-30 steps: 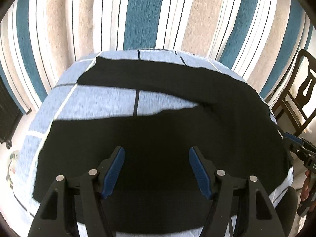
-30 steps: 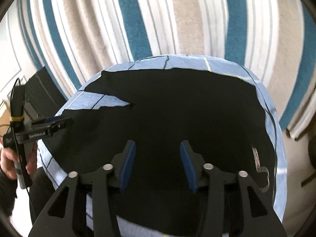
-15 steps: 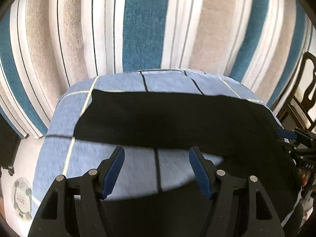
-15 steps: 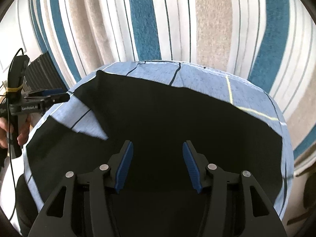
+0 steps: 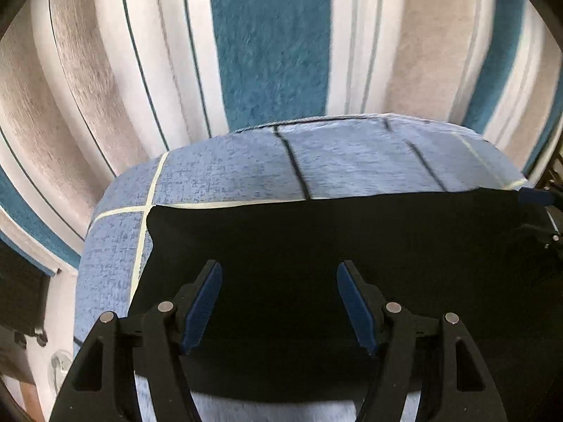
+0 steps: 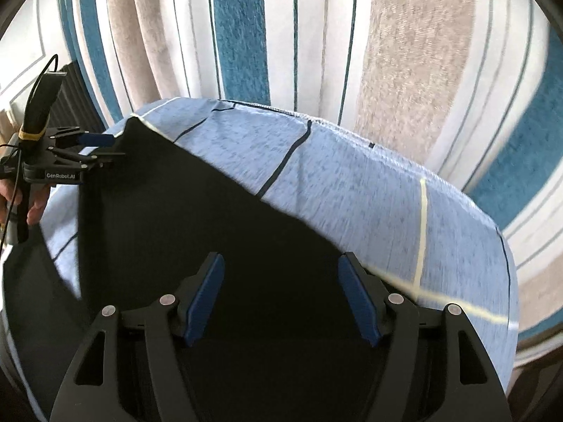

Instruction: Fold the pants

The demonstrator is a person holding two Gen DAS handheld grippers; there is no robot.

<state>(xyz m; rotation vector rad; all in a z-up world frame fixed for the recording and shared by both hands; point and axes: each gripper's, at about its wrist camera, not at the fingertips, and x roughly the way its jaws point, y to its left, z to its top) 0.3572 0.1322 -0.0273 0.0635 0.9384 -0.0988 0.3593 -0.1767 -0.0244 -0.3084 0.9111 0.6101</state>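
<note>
1. Counter (image 5: 116, 246): a surface covered by a light-blue cloth with dark and pale-yellow grid lines. It serves as the landmark below.
2. Pants (image 5: 316, 246): black, spread flat on the counter cloth. Their far edge runs straight across the cloth in the left wrist view. In the right wrist view (image 6: 176, 228) that edge runs diagonally, leaving the far right part of the cloth bare.
3. Left claw (image 5: 278, 299): its blue-padded fingers stand wide apart above the pants, with nothing pinched between them. Seen from the right wrist view (image 6: 105, 147), it reaches in at the counter's far left corner, its tips at the pants' corner; a hand (image 6: 31, 200) grips its handle. Whether the tips touch the fabric cannot be told.
4. Right claw (image 6: 279, 295): its jaws are opening, with no fabric caught between the pads; it hangs over the pants' near part. In the left wrist view its tip (image 5: 535, 197) shows at the counter's far right edge.
5. Curtain (image 5: 271, 42): striped teal, beige and white, hanging behind the counter.
6. No containers appear on the counter.
</note>
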